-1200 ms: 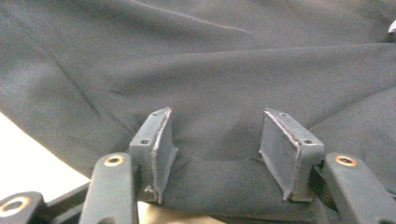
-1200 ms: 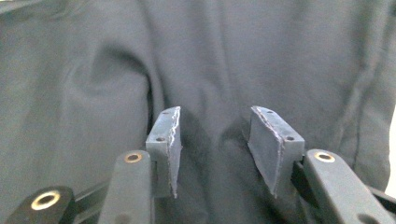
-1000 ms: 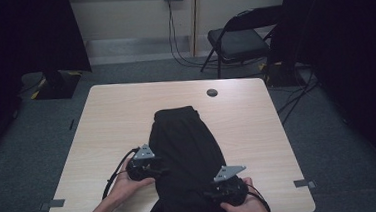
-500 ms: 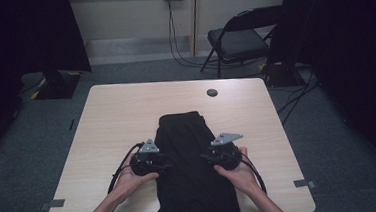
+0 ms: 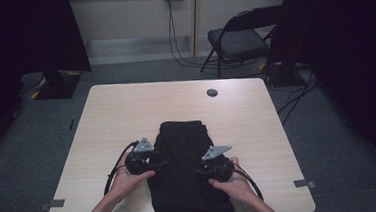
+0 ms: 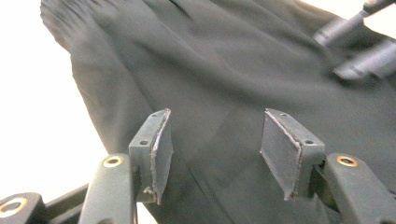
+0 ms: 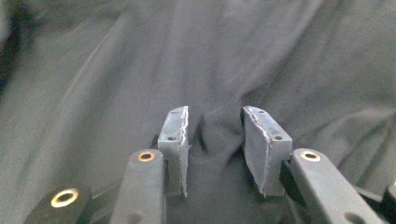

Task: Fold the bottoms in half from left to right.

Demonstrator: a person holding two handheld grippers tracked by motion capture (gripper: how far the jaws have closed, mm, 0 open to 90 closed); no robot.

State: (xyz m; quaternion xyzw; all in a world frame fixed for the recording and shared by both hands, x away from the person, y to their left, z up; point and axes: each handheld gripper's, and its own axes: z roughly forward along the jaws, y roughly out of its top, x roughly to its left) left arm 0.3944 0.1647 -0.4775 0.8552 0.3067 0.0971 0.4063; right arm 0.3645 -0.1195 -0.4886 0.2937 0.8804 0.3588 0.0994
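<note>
My worry is the right gripper pinching only a thin ridge of the black garment, so the cloth slips out or bunches unevenly. That garment lies at the table's near edge, hanging over it. The right jaws have just been closing, fabric puckered between them but not yet clamped. The left gripper hovers with jaws apart over the cloth's left edge, holding nothing.
</note>
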